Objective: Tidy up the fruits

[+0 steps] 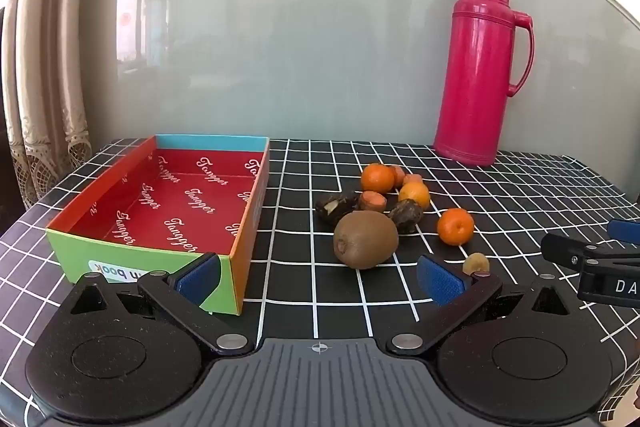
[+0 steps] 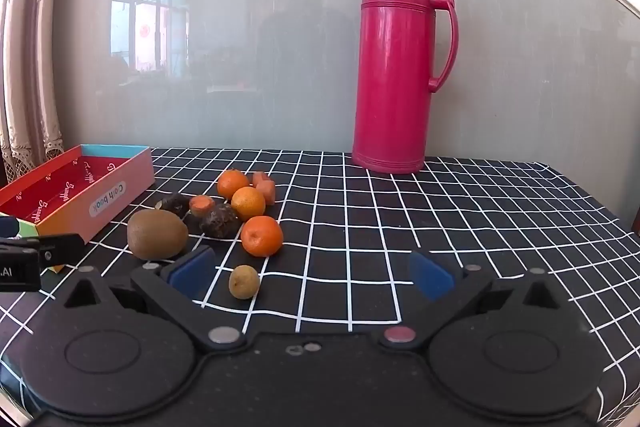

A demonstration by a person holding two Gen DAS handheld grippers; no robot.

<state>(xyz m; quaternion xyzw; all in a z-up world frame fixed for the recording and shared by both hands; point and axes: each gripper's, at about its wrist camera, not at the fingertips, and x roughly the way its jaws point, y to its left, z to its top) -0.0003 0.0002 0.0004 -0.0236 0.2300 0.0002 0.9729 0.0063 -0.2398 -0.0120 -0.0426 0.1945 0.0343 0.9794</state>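
A pile of fruit lies on the checked tablecloth: a brown kiwi, three oranges, the nearest one, carrot pieces, two dark shrivelled fruits and a small yellow-brown fruit. An empty colourful box with a red inside stands left of the pile. My left gripper is open and empty, just short of the kiwi. My right gripper is open and empty, with the small fruit near its left finger.
A tall pink thermos stands at the back of the table against a glossy grey wall. Curtains hang at the left. The tablecloth stretches right of the fruit to the table's right edge.
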